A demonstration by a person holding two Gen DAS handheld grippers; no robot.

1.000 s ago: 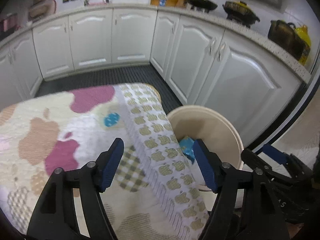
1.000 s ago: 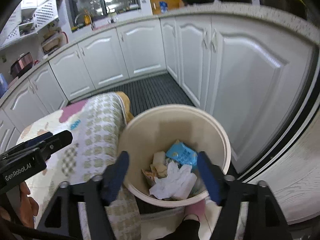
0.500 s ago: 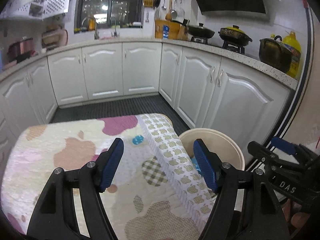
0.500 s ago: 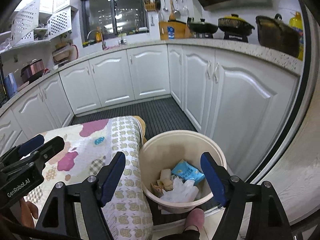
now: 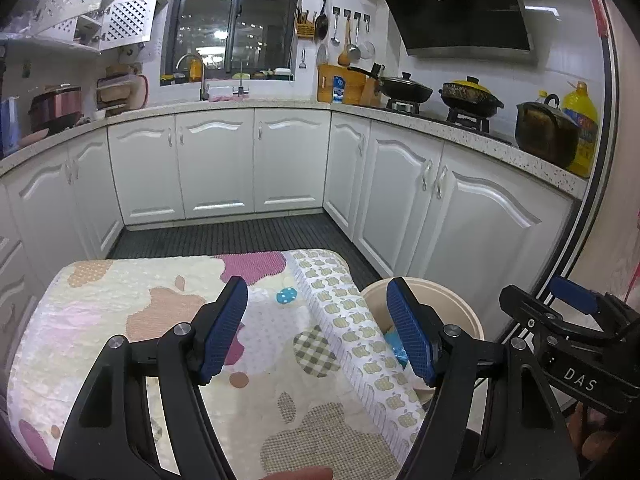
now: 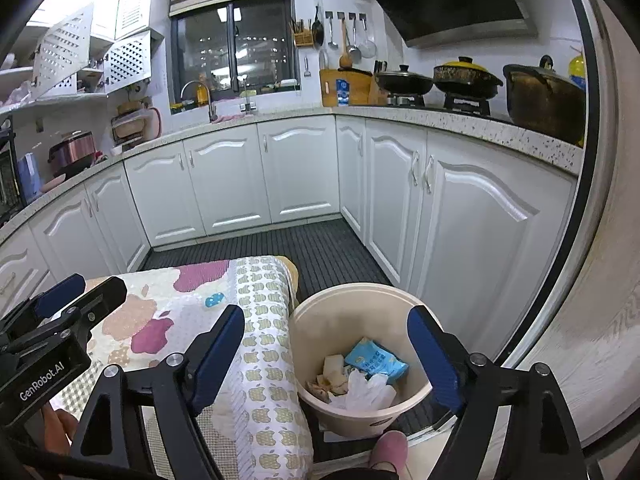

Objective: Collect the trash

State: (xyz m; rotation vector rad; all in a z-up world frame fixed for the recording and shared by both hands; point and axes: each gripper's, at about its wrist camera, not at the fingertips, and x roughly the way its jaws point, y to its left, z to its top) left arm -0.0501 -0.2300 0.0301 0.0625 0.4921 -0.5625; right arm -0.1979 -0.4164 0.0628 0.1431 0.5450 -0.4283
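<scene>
A cream trash bin (image 6: 416, 308) stands on the floor beside a table with an apple-patterned cloth (image 6: 168, 320). In the bin lie a blue snack packet (image 6: 376, 360), white crumpled plastic (image 6: 368, 390) and brown scraps (image 6: 330, 376). My right gripper (image 6: 326, 356) is open and empty, raised above the bin. My left gripper (image 5: 316, 332) is open and empty, above the table's right edge. The bin's rim (image 5: 436, 300) shows in the left wrist view, with the right gripper's body (image 5: 568, 344) beside it.
White kitchen cabinets (image 6: 400, 192) run around the back and right. A dark ribbed mat (image 6: 320, 248) covers the floor. Pots (image 5: 472, 94) sit on the stove. A pink slipper (image 6: 386, 452) is by the bin. A door frame (image 6: 576, 280) stands at right.
Both grippers have risen and pulled back from the bin and table, so more of the kitchen shows. Both stay open and empty.
</scene>
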